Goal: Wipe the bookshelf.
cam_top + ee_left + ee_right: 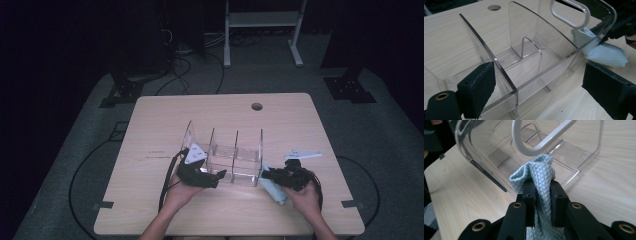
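Table: a pale wooden table (150, 210) with a round hole near its far edge; both forearms come in from the near side.
Rack: a clear plastic rack (235, 157) with upright dividers stands mid-table, between the two grippers.
Left gripper: the left gripper (212, 179) sits at the rack's near left corner; in its own view the jaws stand wide, one pad on each side of a clear divider (501, 72). Whether the pads press on the plastic is hard to tell from here; the right pad (609, 90) looks apart from it.
Right gripper: the right gripper (541, 191) has its jaws narrow, pinched on a cloth.
Cloth: a pale blue cloth (537, 173) with a quilted diamond weave, bunched above the jaws and pushed against the rack's end wall.
High view adds: the cloth (274, 190) hangs down below the right gripper (265, 176) onto the table, just beside the rack's right end.
Left gripper view adds: the cloth (604, 52) seen through the clear wall, below a white-edged handle slot (570, 13).
Right gripper view adds: the weave of the cloth and the same handle slot (536, 142) close above it.
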### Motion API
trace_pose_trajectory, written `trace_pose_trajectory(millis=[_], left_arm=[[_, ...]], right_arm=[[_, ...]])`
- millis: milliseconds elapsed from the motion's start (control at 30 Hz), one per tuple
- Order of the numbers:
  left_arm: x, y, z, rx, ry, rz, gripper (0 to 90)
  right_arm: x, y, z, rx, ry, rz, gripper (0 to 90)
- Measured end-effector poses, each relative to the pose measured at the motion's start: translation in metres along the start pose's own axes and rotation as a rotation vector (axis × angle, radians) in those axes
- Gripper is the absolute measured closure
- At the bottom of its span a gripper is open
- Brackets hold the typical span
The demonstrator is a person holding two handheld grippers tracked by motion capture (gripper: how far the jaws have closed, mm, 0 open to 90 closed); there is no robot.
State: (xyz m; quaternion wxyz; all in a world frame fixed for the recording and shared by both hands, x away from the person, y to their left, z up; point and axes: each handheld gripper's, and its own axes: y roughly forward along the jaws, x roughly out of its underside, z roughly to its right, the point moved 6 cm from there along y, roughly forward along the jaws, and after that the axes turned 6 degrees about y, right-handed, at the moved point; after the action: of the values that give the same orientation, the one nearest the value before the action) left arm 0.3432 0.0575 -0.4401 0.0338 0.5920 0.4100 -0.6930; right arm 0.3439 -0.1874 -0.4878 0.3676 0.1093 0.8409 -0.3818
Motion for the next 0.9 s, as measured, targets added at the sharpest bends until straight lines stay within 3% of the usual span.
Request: trace_pose_trajectory(millis=[400,533,733,900], left_arm=[[0.0,0.003,0.012,0.052,0.028,-0.017,11.2],[-0.002,0.0,0.011,0.07,0.027,-0.003,11.4],[-0.009,-0.011,0.009,0.071,0.06,0.023,11.0],[-0.019,-0.027,0.003,0.07,0.082,0.077,10.1]], right_arm=[[-0.002,-0.009,0.019,0.017,0.04,0.039,76.8],[-0.001,-0.01,0.019,0.014,0.04,0.049,76.8],[-0.001,-0.011,0.018,0.009,0.04,0.058,76.8],[0.0,-0.012,0.017,0.001,0.042,0.062,76.7]])
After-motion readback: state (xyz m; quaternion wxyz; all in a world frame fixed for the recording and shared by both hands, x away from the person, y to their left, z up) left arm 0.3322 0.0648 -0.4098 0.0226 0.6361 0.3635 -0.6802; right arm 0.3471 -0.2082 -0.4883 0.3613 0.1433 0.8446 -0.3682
